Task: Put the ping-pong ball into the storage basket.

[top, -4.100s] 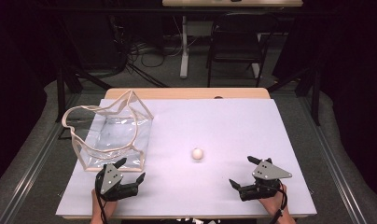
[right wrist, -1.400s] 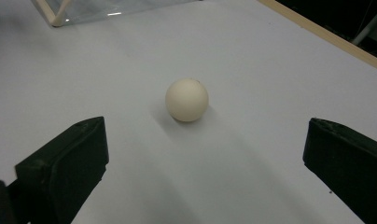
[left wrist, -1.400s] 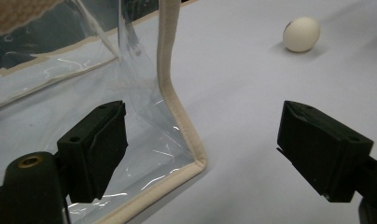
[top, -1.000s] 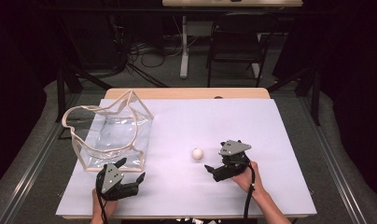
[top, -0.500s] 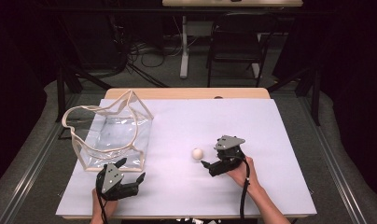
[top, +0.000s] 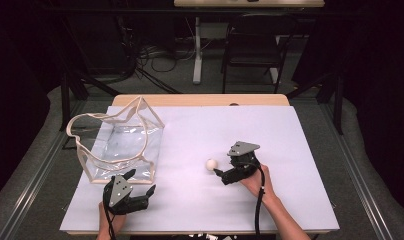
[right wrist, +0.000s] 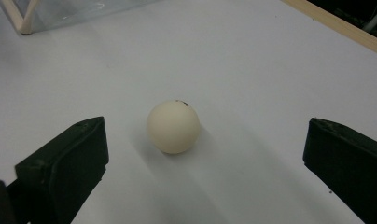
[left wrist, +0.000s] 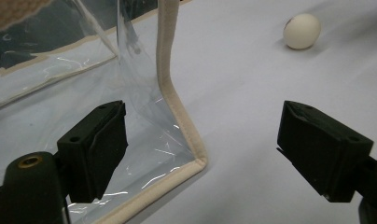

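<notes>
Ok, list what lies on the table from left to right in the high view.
Clear plastic bag → left gripper → white ball → right gripper, its jaws open toward the ball.

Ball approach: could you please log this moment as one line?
right gripper: open, at ball | left gripper: open, by bag

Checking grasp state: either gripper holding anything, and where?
Nothing held. Right gripper open, jaws apart either side of the ball, not touching. Left gripper open by the bag.
</notes>
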Tool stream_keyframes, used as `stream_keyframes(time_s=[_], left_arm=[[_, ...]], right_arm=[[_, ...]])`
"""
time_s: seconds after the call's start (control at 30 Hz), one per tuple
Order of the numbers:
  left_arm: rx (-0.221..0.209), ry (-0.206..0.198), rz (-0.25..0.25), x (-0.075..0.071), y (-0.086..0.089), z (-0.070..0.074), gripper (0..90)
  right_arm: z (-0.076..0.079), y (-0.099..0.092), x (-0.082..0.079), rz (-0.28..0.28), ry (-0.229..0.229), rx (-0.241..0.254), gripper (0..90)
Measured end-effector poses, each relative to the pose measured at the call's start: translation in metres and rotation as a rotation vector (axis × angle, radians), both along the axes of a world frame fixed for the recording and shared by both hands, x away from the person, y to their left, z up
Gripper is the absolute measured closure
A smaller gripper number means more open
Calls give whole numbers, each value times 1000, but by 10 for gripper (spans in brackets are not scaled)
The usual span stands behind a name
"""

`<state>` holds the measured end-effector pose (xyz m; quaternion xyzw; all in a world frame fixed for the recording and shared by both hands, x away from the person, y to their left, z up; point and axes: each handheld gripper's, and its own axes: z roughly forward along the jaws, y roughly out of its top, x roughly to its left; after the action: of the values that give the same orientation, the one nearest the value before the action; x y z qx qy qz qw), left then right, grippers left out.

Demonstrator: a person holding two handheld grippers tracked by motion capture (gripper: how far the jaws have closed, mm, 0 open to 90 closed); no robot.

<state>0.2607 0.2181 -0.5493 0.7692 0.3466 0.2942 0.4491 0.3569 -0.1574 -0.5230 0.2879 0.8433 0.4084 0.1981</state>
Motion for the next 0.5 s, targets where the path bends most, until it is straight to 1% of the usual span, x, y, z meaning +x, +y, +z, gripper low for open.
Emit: stream_keyframes(time_s=[0.2,0.23,0.3,0.5], left_arm=[[4,2,1,0,-1,0,161],[5,3,0,0,-1,0,161],[5,2,1,0,-1,0,161],[6,3,0,0,-1,0,161]], right_arm=[[1,4,5,0,11,-1,0],[0,5,6,1,8,3,0],[0,6,8,2,19,10,0],[-4,8,12,4,35,0,0]])
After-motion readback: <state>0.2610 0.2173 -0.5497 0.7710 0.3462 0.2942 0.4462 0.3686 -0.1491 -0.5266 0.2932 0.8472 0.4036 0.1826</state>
